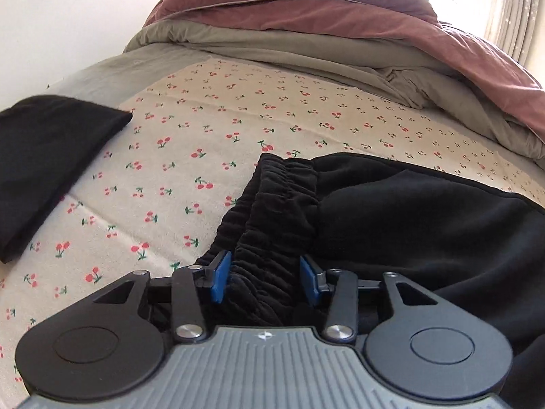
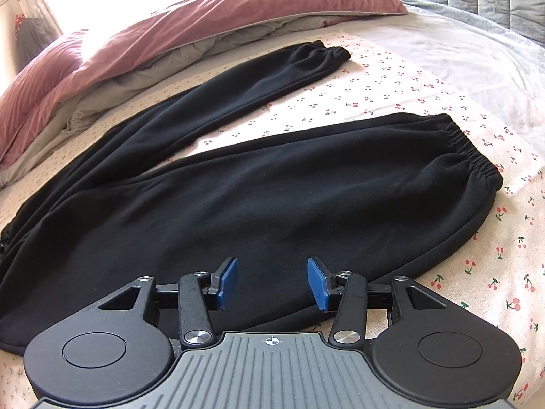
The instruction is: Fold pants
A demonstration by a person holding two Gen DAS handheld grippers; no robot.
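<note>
Black pants (image 2: 272,184) lie spread flat on the bed (image 2: 425,78), on its cherry-print sheet, both legs apart in a V. Long axis runs from the waistband (image 1: 272,204) out to the cuffs (image 2: 477,150); in the right view, waist sits low left, cuffs point up and right toward the grey headboard end. The far leg (image 2: 238,81) lies just beside the pink duvet (image 2: 190,24).

Left claw (image 1: 265,277) is part open, pads either side of the bunched waistband. Cloth sits between them, but the pads do not seem to press it, so no grip yet.

Right claw (image 2: 272,281) is part open over the near leg's thigh, holding nothing.

Risks, as I judge them:
- Left claw may pinch only one layer of the gathered elastic, so the waist peels open when lifted.
- Right claw over flat, thick fabric may slide off or grab a shallow tuck.
- Splayed legs may fold askew.
- The folded black item (image 1: 51,170) nearby could get dragged along.
</note>
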